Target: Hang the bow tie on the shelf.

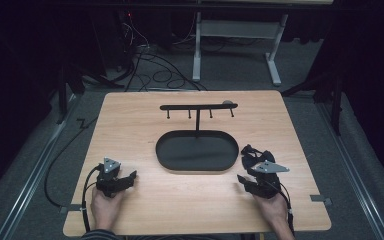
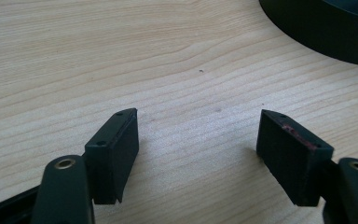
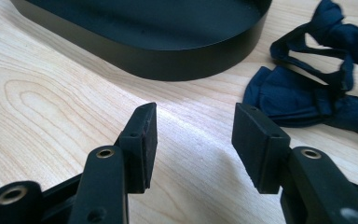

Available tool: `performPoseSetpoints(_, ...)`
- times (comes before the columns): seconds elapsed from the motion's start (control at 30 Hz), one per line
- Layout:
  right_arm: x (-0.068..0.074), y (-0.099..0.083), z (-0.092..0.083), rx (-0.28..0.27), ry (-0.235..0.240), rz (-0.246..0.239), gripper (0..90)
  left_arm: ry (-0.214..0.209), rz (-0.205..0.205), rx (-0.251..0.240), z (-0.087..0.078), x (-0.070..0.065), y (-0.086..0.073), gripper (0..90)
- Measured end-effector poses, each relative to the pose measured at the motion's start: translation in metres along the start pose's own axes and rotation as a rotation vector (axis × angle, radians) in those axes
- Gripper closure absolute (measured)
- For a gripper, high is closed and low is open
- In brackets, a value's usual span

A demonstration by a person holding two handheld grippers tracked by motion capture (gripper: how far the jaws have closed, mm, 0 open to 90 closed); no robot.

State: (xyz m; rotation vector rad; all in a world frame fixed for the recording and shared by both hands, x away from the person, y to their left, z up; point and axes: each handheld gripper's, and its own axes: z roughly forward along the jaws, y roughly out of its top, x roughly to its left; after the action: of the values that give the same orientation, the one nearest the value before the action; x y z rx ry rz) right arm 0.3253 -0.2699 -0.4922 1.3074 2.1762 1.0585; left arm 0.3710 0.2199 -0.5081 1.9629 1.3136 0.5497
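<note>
No legible text, label, brand, number or sign appears on any surface. The wooden table (image 1: 145,200), the black oval tray (image 1: 198,166) at its middle and the black hook stand (image 1: 198,107) rising behind the tray are all unmarked. The dark bow tie (image 3: 303,93) just right of the tray bears no tag that can be read.

The dark bow tie (image 3: 307,93) runs off the right edge of the right gripper view; the oval tray (image 2: 326,32) is cut at the left gripper view's upper right corner.
</note>
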Motion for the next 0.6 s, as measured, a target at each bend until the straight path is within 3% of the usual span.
performPoseSetpoints(0.27,-0.008,-0.004,-0.015,-0.049,-0.030,0.014,51.7,0.001,0.000,0.000,0.000,0.000,0.000,30.1)
performPoseSetpoints(0.6,-0.025,-0.004,-0.030,-0.065,-0.058,0.077,54.9,0.002,0.000,-0.001,0.000,0.000,0.000,30.2)
